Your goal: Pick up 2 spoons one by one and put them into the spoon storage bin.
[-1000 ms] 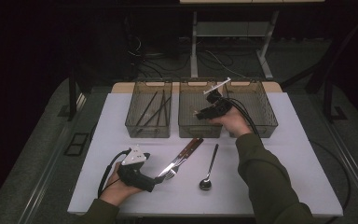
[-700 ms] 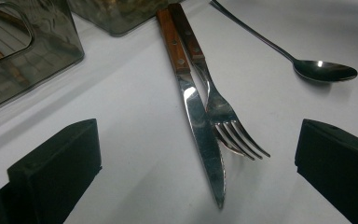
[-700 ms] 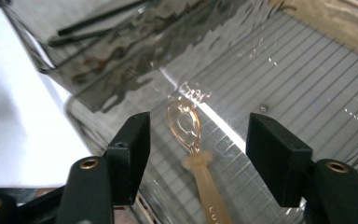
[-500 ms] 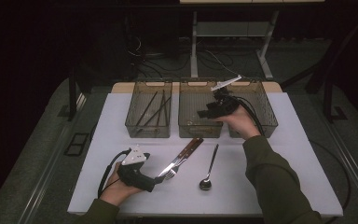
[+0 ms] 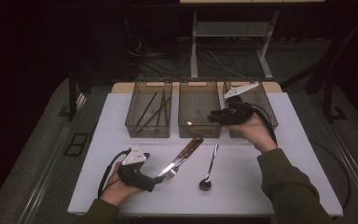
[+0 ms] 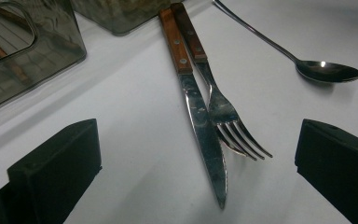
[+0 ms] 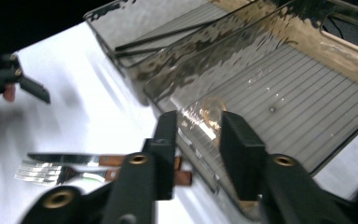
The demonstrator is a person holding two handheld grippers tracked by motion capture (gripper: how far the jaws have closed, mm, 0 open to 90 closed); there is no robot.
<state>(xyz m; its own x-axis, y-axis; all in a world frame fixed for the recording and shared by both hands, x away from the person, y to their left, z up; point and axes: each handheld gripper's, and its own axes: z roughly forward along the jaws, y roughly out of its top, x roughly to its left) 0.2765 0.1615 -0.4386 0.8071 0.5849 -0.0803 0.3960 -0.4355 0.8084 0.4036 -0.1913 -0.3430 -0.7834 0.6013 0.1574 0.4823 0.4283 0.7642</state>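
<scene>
On the white table (image 5: 279, 186), seen from the high view:
Left gripper (image 5: 160, 178): rests at about 7 o'clock on the table, held in the person's left hand (image 5: 116, 189); its claw is released, jaws spread wide with nothing between the pads.
Knife (image 6: 200, 116): lies just ahead of the left gripper's jaws, wooden handle pointing away toward 1 o'clock, blade tip nearest the jaws.
Fork (image 6: 221, 109): lies touching the knife on its right side, tines toward the gripper, wooden handle alongside the knife's.
Spoon (image 5: 208, 169): at about 6 o'clock, apart from knife and fork, bowl toward the person.
Right gripper (image 5: 213, 117): held in the air over the near edge of the middle bin (image 5: 199, 108), at about 1 o'clock; its jaws have just been closing and stand narrowly apart, with nothing gripped between them.
Left bin (image 5: 148, 114): at 11 o'clock, with dark sticks lying in it.
Right bin (image 5: 263, 100): at 1 o'clock, partly behind the right hand (image 5: 256, 133).
</scene>
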